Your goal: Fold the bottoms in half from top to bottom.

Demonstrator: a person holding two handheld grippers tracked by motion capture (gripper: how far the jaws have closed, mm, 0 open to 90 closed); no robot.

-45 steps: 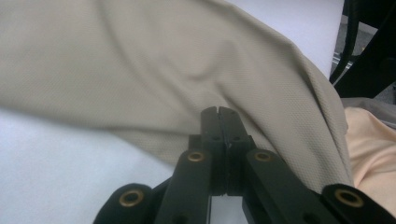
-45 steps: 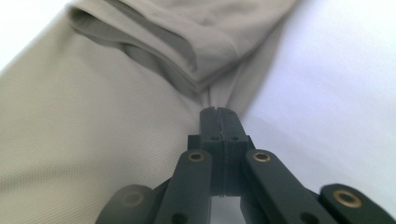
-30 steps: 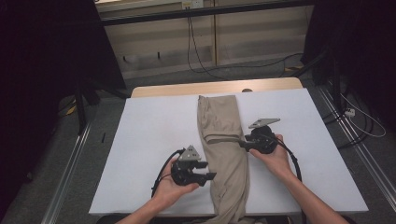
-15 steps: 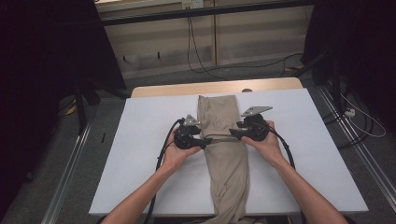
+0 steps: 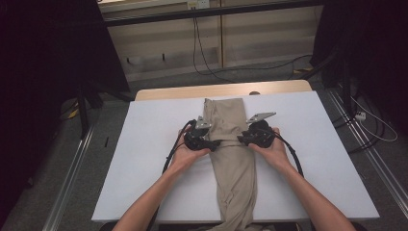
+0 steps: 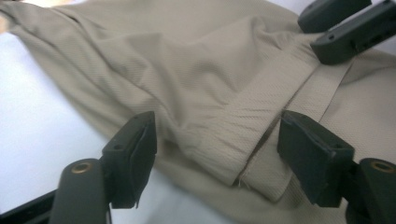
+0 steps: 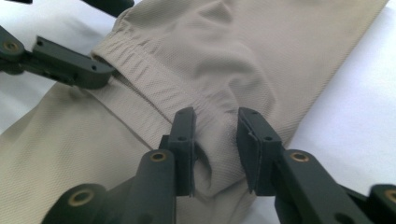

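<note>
- Trousers (image 5: 234, 159), beige, one pair: lying lengthwise down the middle of the white table cover (image 5: 144, 163), waistband end folded back over the legs, so that the elastic waistband (image 6: 261, 116) runs across the cloth at about mid-table. The near end hangs off the table's front edge.
- Table cover, one: white sheet, with a strip of wooden tabletop (image 5: 168, 93) showing at the far edge.
- Grippers, two:
  - left gripper (image 6: 217, 154): a second ago it sat near the front of the cover, left of the trousers; it is now up at the waistband's left end. Its jaws have just been opening and stand wide, straddling the fold's edge without pressing it.
  - right gripper (image 7: 215, 144): at the waistband's right end, little shifted from before. Its jaws have just been closing, with a ridge of cloth pinched up between them; whether the pads grip it firmly I cannot tell.
- Reading: both tools now meet at the fold line, one at each side, which suggests the next fold or lift starts once the left closes.
</note>
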